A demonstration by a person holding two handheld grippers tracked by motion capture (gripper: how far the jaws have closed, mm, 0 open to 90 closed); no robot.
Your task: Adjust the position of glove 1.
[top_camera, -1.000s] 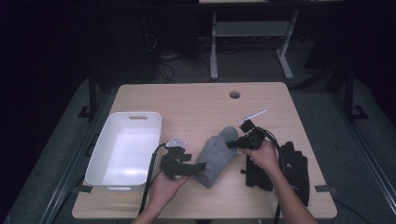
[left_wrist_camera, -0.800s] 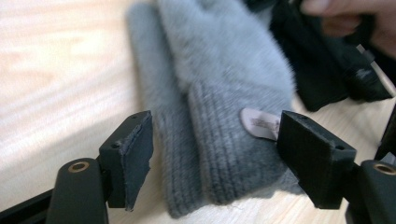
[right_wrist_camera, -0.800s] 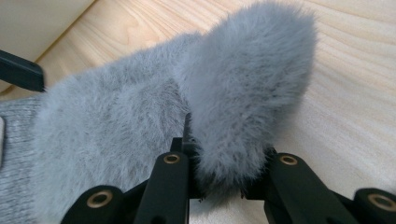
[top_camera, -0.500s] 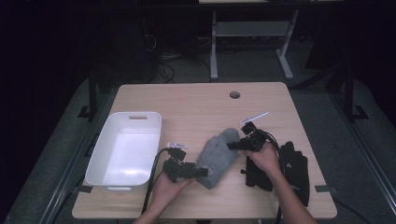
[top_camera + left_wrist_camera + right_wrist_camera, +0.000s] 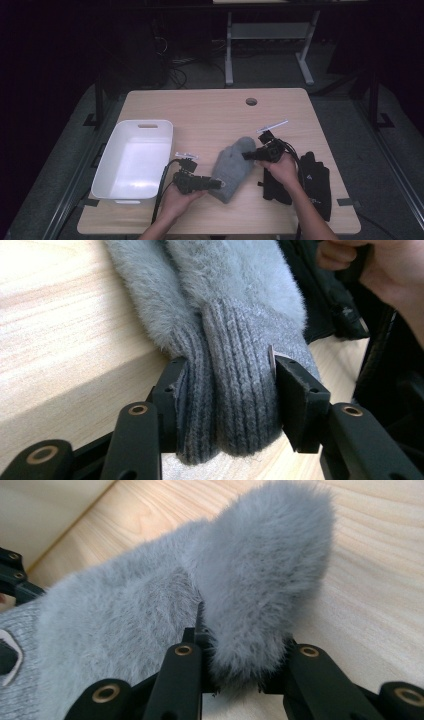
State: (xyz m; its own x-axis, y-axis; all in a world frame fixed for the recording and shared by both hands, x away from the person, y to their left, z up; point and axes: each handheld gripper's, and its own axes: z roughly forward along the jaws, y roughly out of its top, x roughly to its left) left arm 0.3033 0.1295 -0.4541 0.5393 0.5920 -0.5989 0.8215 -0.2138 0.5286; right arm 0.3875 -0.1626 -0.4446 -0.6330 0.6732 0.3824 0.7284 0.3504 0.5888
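— While both hands are working at the near edge of the wooden table [image 5: 210, 115], what is lying between them?

— A grey mitten [image 5: 231, 167], furry on the body and ribbed knit at the cuff, is lying flat just right of the white bin [image 5: 135, 160] and beside black gloves [image 5: 312, 182].

— Are the tools gripping it?

— The left gripper [image 5: 216, 184] is clamping the mitten's ribbed cuff [image 5: 235, 400]; its own camera is showing the knit squeezed between both pads. The right gripper [image 5: 246, 156] is pinching the furry thumb [image 5: 260, 580], jaws closed tight on it.

— And from above?

— From the high view the fur's texture is blurring out, but the bin and gloves are showing whole.
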